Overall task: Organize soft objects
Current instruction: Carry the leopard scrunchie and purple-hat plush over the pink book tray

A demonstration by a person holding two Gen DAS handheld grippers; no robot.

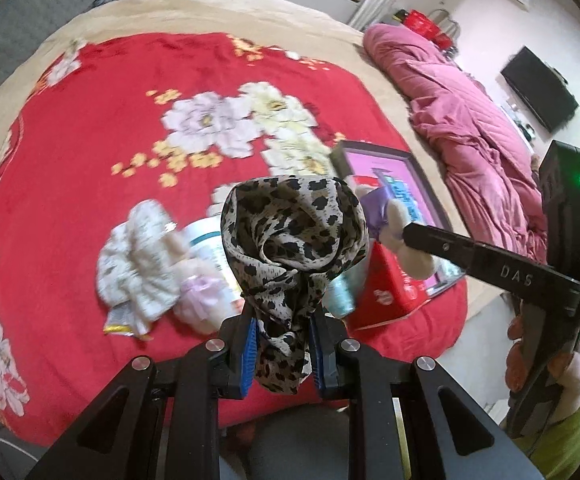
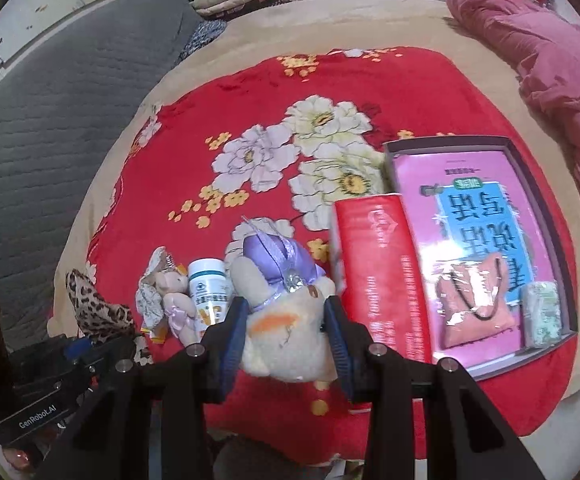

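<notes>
Well clear of box rim (image 2: 446, 145), plush toy (image 2: 286, 332)

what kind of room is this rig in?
Most likely a bedroom in a home. The work surface is a bed under a red flowered blanket, with a crumpled pink quilt along one side and a wall-mounted TV beyond it.

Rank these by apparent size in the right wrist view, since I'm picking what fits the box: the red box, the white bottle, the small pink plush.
1. red box, clearly largest.
2. white bottle.
3. small pink plush, close to the bottle in size and partly overlapped, so these two are uncertain.
</notes>
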